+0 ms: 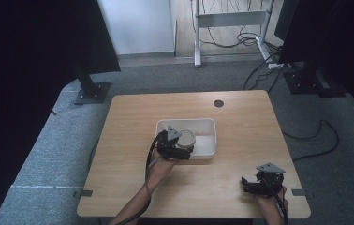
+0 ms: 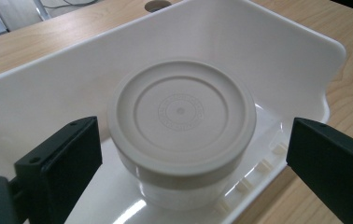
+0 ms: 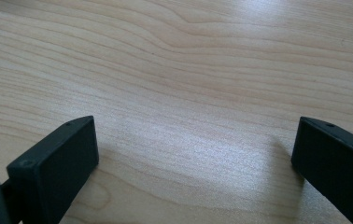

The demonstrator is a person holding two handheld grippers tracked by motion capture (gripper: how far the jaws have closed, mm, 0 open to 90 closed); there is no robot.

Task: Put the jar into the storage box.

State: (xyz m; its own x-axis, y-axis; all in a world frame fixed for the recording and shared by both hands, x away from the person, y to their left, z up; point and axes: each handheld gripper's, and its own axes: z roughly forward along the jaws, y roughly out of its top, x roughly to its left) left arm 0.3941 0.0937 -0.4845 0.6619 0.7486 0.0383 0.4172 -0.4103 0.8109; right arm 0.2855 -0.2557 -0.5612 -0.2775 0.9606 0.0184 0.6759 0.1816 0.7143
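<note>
the room is carpeted in grey, with dark stands at far left and far right and cables trailing round a white frame at the back. the wooden desk (image 1: 133,187) is smooth, pale and bare apart from a small round hole at its far edge. near its middle sits a shallow white plastic tray (image 1: 209,125) with low glossy walls. inside the tray, toward its left side, stands a small round jar (image 2: 181,140), upright, with a cream screw lid and a cloudy translucent body.

the jar looks light and rigid, likely plastic, with smooth sides that could slip. the ribbed-free lid rim is the widest, firmest place to take hold, squeezed straight across its middle.

the left hand-held gripper (image 2: 188,154) hangs over the tray with jaws spread wide on either side of the lid, not touching it. the right hand-held gripper (image 3: 193,154) rests at the near right of the desk, jaws wide apart, nothing between them.
</note>
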